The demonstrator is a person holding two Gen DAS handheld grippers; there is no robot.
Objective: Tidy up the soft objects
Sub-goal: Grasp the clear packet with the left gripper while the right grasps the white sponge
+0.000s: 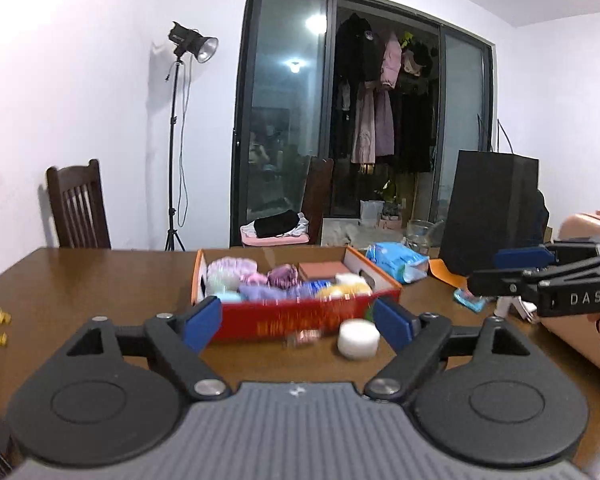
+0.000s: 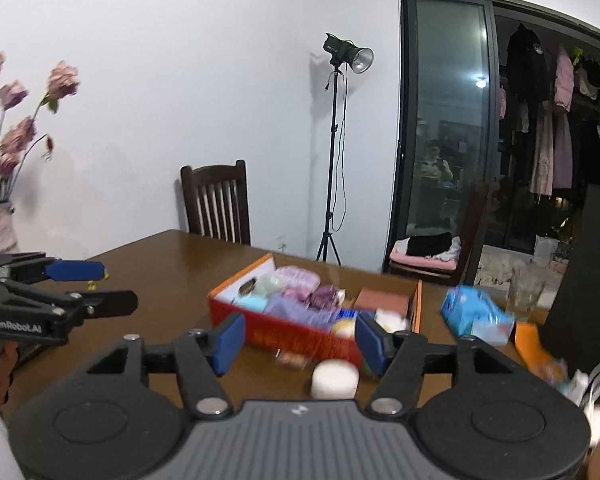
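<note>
Left gripper (image 1: 298, 322): fingers spread wide, empty, raised above bench (image 1: 80, 280), aimed at red box (image 1: 296, 318). Right gripper (image 2: 300, 344): likewise wide, nothing held. Box near bench middle, already packed with soft items: purple cloth (image 1: 260, 290), yellow sponge (image 1: 342, 290). White round pad (image 1: 358, 338) lies loose just in front of box, likely next pick. Blue packet (image 1: 398, 260) beside box, outside it.

**Around your workspace**

You have a dark wooden chair (image 2: 216, 204) behind the brown table (image 1: 100, 280), a studio light on a stand (image 2: 346, 56) by the wall, dried pink flowers (image 2: 16, 120) and a black bag (image 1: 492, 208)
</note>
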